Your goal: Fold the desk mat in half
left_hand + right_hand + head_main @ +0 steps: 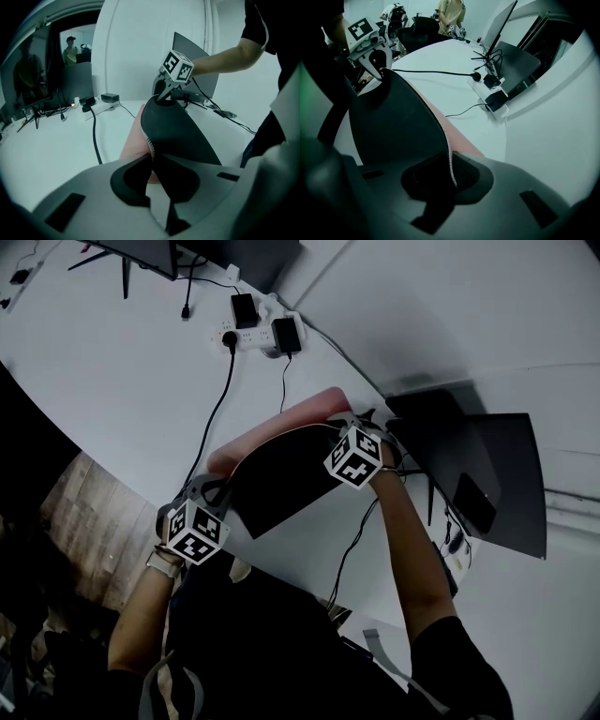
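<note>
The desk mat (281, 479) is pink on one face and black on the other. It lies on the white table (103, 371) with its near part lifted and turned over, so the black underside shows and a pink strip (305, 411) lies beyond. My left gripper (216, 489) is shut on one lifted corner. In the left gripper view the stitched edge (151, 147) runs between the jaws of that gripper (151, 160). My right gripper (354, 423) is shut on the other corner, and the mat edge (449, 154) passes between its jaws. The raised mat (176, 126) curves between the two grippers.
A white power strip (258, 329) with black chargers lies beyond the mat. A black cable (217, 409) runs from it toward the mat's left end. A monitor stand (122, 268) is at the far left, and a dark flat device (492, 484) with cables at the right.
</note>
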Available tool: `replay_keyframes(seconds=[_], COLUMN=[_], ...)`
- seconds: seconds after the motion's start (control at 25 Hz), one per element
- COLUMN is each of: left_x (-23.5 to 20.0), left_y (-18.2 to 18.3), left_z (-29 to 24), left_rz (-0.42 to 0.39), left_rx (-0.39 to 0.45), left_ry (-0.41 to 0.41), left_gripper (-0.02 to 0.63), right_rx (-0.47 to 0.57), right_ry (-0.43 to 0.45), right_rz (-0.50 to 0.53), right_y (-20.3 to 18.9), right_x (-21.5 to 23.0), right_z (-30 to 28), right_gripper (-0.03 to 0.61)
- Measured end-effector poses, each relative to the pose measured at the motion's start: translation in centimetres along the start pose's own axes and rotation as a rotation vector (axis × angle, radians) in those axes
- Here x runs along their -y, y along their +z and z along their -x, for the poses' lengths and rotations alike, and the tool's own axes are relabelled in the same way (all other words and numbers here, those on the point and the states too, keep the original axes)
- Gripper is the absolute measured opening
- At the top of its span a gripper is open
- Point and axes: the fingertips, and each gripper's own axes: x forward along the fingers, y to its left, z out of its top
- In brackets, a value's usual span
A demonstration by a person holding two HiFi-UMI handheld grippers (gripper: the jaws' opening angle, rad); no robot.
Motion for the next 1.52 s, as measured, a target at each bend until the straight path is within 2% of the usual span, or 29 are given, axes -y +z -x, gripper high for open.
replay_keyframes(seconds=[0.4,0.84,1.2,1.52], left_x=[-3.1,-5.2,-5.4,-5.7], left_y=[-1.2,-1.6,-1.9,-2.1], left_z=[-0.5,-1.2,-1.6,-1.4], left_rz=[0.069,0.114,0.103,0.083], left_rx=[-0.011,-0.032,-0.043,-0.056], left_ry=[0.052,0.096,0.117,0.143], left_gripper=[0.034,0.034,0.037,0.104], right_rx=[-0.007,-0.01,0.001,0.003], right_ry=[0.02,0.021,-0.013,-0.034], right_rz=[0.035,0.035,0.048,0.054], right_y=[2.7,3.8,3.9,4.1], right_x=[1.5,2.6,2.9,3.2], right_z=[-3.0,-5.6,-6.4,-6.7], right_gripper=[0.057,0.067,0.095,0.125])
